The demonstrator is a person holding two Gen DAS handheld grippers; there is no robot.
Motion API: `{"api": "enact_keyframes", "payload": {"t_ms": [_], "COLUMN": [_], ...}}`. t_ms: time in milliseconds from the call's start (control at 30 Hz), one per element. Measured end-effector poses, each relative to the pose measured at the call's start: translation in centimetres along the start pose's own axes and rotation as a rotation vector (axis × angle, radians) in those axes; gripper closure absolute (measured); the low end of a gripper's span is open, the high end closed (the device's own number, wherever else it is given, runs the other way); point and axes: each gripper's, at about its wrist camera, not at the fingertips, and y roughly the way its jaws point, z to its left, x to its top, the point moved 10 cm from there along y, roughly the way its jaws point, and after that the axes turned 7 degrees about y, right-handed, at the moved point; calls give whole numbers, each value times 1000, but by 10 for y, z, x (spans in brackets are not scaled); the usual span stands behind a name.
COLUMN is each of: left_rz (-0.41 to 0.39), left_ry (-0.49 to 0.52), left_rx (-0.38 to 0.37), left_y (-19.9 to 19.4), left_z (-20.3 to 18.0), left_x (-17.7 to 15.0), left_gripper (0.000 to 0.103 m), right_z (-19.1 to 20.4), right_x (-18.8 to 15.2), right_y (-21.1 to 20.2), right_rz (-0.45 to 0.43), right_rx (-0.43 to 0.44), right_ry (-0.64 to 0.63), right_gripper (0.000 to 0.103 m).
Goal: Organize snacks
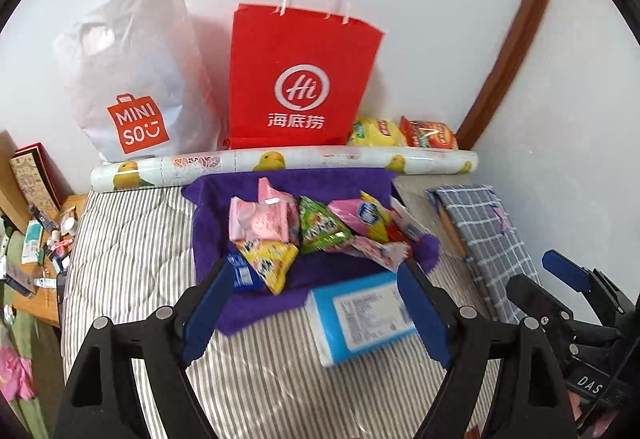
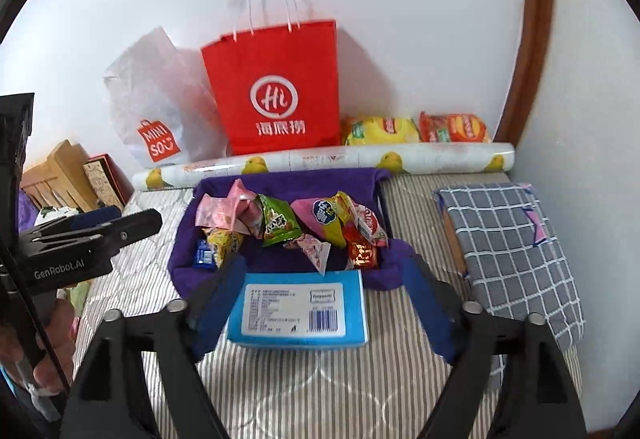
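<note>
Both tongs, left (image 1: 316,303) and right (image 2: 324,299), gape wide above crinkly, bright snack packets (image 2: 296,227) heaped on purple cloth (image 2: 280,179).

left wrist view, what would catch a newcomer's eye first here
The bright red paper bag standing against the white wall at the back, with a white Miniso bag to its left. In front, a heap of colourful snack packets on a purple towel on the striped bed, and a blue tissue pack nearest the open jaws.

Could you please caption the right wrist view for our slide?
Open right hand-held gripper above blue box, snack packets piled on purple towel.
</note>
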Motion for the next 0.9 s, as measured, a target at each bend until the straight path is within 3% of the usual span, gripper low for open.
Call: {"api": "enact_keyframes", "payload": {"t_ms": [267, 433, 900], "left_rz": [-70, -91, -155], "left_ry": [34, 43, 47], "left_rx": [40, 78, 93], "left_y": [-53, -74, -123], "left_z": [-26, -33, -60], "left_x": [-35, -61, -110], "left_gripper": [7, 7, 7], "right_z": [-13, -20, -39], "right_x": [-33, -52, -104], "right_y": [-60, -87, -152], "right_rz": [-63, -88, -155], "right_rx": [-53, -68, -90], "right_ry": [32, 42, 45], "right_gripper": [7, 6, 5]}}
